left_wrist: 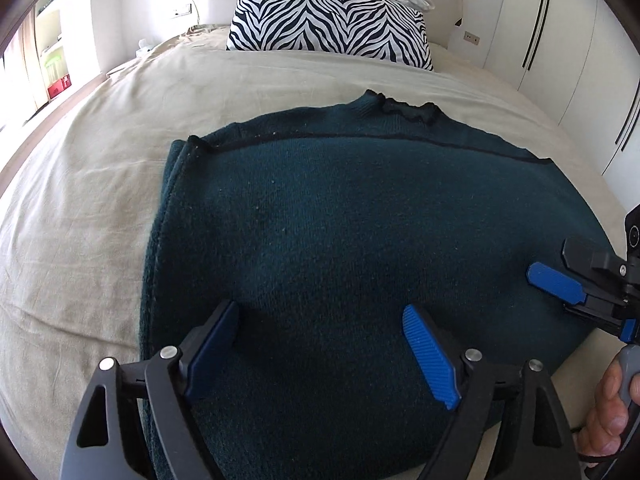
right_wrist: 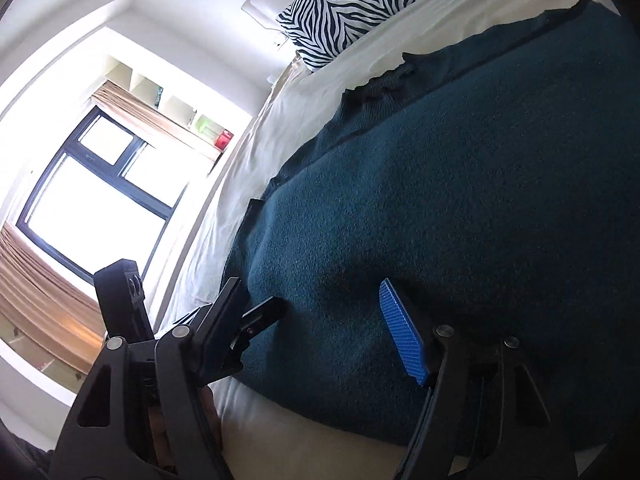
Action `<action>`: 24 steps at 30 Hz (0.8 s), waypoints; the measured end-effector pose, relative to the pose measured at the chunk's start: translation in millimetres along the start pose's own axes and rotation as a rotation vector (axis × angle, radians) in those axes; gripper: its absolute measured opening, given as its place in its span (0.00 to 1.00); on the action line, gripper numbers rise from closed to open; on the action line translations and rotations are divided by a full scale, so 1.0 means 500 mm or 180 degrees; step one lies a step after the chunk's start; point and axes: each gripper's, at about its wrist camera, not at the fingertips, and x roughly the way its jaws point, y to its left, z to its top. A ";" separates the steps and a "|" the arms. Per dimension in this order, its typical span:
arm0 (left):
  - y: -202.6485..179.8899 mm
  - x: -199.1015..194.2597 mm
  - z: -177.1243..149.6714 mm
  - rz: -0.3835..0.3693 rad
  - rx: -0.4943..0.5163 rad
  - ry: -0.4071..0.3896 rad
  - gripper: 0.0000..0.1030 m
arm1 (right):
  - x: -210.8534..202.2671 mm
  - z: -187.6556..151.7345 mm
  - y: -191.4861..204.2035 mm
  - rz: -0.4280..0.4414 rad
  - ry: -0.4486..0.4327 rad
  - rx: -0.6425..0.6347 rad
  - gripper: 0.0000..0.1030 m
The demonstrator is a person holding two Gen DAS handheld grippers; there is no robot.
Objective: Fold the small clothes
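Between our spread fingers, the left gripper (left_wrist: 320,344) hovers empty over the near hem of the teal sweater (left_wrist: 340,220). At three o'clock, our right gripper (right_wrist: 320,320) also hangs apart, gripping nothing, over the sweater's right side. We judge the thick knit could bunch or slip if we pinch only its top layer. Beyond, the sweater lies partly folded on the beige bedsheet (left_wrist: 100,184), with a zebra pillow (left_wrist: 332,24) at twelve o'clock and white wardrobes (left_wrist: 560,40) at two.
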 end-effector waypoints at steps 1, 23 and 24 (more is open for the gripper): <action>-0.001 0.002 -0.001 -0.0002 0.0009 -0.0006 0.85 | -0.025 0.006 -0.018 -0.0027 -0.0094 0.0106 0.58; 0.079 -0.069 -0.016 -0.0566 -0.0532 -0.0245 0.88 | -0.423 -0.071 -0.196 -0.0654 -0.1412 0.0803 0.59; 0.104 -0.094 -0.021 -0.0568 -0.0669 -0.0339 0.88 | -0.423 -0.073 -0.180 -0.0632 -0.1387 0.0717 0.59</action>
